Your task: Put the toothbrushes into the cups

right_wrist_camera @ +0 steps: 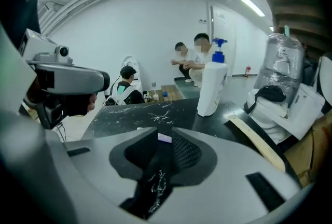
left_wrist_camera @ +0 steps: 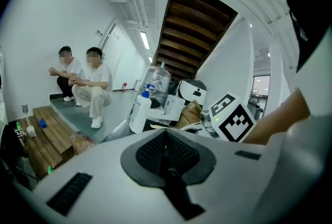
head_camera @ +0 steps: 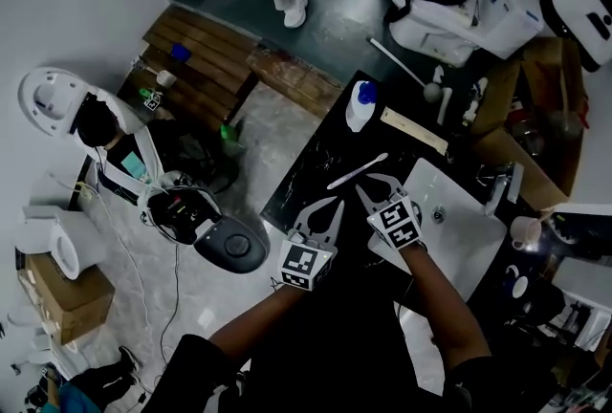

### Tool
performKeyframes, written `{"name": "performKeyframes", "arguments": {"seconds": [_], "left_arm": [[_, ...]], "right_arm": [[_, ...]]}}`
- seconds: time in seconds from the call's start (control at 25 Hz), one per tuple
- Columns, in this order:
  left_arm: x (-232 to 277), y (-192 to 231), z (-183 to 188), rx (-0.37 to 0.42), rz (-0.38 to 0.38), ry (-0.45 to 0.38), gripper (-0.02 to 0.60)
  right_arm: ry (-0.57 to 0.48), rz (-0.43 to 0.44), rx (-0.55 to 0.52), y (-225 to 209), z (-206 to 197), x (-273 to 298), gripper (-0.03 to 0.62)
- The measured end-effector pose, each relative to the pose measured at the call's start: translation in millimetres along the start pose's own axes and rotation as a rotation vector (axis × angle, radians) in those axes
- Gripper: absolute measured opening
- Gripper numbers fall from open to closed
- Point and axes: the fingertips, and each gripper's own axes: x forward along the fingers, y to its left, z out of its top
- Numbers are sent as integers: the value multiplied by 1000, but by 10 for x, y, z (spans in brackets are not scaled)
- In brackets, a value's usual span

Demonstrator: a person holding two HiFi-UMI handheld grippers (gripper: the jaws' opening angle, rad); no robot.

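The white toothbrush [head_camera: 358, 170] lies flat on the black counter [head_camera: 306, 163], just ahead of my right hand-held gripper [head_camera: 378, 186], whose jaws stand slightly apart with nothing in them. My left hand-held gripper [head_camera: 330, 207] is closed on nothing. I judge the toothbrush light, stiff and slick, so I'd pinch it mid-handle, squarely.

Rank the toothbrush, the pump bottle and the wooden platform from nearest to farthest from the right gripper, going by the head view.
1. Toothbrush: lying on the black counter, just beyond the jaws of the right gripper.
2. Pump bottle: farther along the same counter, near its far end.
3. Wooden platform: off the counter, down on the floor, far to the left.
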Motion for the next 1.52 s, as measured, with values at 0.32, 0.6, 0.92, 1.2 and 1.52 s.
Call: {"name": "performKeyframes", "arguments": {"seconds": [0.32,0.6,0.92,1.2,1.52], "left_arm": [[89,171,34,-13,28,0,15],[78,266,-20,-32,59,15,15],[75,326,-15,-39,75,4,15],[-10,285,-67,-48,81,1,15],[-131,202,-63,-40,82,-6,15]], "right_arm": [[122,93,-191,79,-52,322,144],[190,199,-357,142,-125,492,164],[240,269,-479,160,-226,596,173],[285,365,-513,260,-257,575,114],[294,347,-525,304,-277,559,75]]}}
